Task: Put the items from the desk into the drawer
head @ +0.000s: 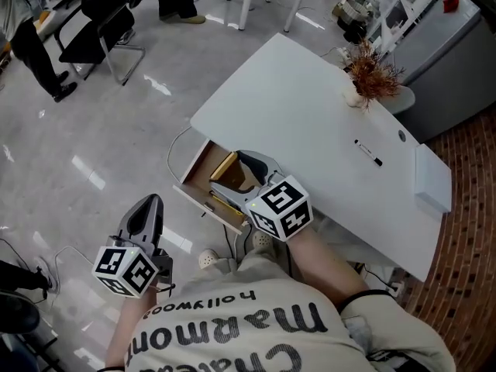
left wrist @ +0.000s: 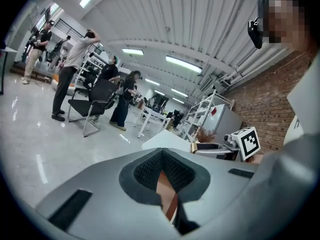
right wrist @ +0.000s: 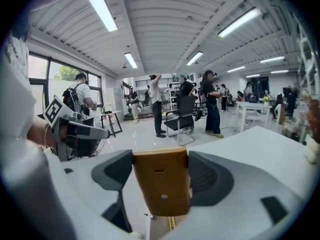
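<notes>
The right tongs [head: 236, 165] hide much of the drawer [head: 197, 169] (its contents unclear)

A black office chair [head: 89, 37] stands on the glossy grey floor [head: 93, 130], well apart from a red brick wall [head: 469, 231]. A grey metal cabinet [head: 449, 45] sits beside that wall. Several people [right wrist: 156, 104] stand under long ceiling strip lights [right wrist: 100, 6].

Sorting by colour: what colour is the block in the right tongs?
Tan, wood-like brown block; clearest in the right gripper view.

Grey left tongs [head: 152, 202], beige lettered shirt [head: 232, 287]
</notes>
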Motion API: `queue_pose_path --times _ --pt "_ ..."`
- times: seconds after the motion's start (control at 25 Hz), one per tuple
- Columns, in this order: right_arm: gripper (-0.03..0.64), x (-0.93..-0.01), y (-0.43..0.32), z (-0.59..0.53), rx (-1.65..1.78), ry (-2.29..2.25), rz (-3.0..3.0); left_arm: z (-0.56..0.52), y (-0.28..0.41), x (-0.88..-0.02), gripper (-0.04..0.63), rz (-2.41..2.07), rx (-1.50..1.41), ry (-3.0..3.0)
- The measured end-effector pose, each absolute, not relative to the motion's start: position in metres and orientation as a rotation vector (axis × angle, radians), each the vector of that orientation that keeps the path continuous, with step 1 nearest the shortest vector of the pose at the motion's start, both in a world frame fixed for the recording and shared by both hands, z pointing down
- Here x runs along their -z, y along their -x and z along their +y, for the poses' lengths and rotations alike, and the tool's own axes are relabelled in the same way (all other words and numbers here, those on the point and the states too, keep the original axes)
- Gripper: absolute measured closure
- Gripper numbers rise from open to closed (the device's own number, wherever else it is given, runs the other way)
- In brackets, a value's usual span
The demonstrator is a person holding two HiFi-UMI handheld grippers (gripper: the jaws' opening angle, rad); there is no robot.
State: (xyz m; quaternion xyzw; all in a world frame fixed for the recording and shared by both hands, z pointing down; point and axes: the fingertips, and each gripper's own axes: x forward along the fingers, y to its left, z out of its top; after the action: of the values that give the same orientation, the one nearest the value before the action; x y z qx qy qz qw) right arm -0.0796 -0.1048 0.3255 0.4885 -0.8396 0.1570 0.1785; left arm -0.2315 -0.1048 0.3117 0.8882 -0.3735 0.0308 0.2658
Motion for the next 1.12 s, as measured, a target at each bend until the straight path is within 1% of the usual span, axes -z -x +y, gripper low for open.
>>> queue_pose_path --times 0.56,0.96,1.12 --pt "0.256 -0.4 0.104 -0.087 -0.567 -1.215 -2.358 -0.085 0.247 -0.366 0.594 -1.054 -0.158 -2.28" --pt "0.258 -0.466 0.097 -0.082 -0.644 -1.046 -2.304 -0.068 0.234 -0.398 0.594 -1.128 -0.178 -2.166" --pt "0.258 -0.497 0.092 -0.081 -0.708 -1.009 -2.286 -0.058 0.239 -0.412 0.594 -1.162 -0.196 -2.116"
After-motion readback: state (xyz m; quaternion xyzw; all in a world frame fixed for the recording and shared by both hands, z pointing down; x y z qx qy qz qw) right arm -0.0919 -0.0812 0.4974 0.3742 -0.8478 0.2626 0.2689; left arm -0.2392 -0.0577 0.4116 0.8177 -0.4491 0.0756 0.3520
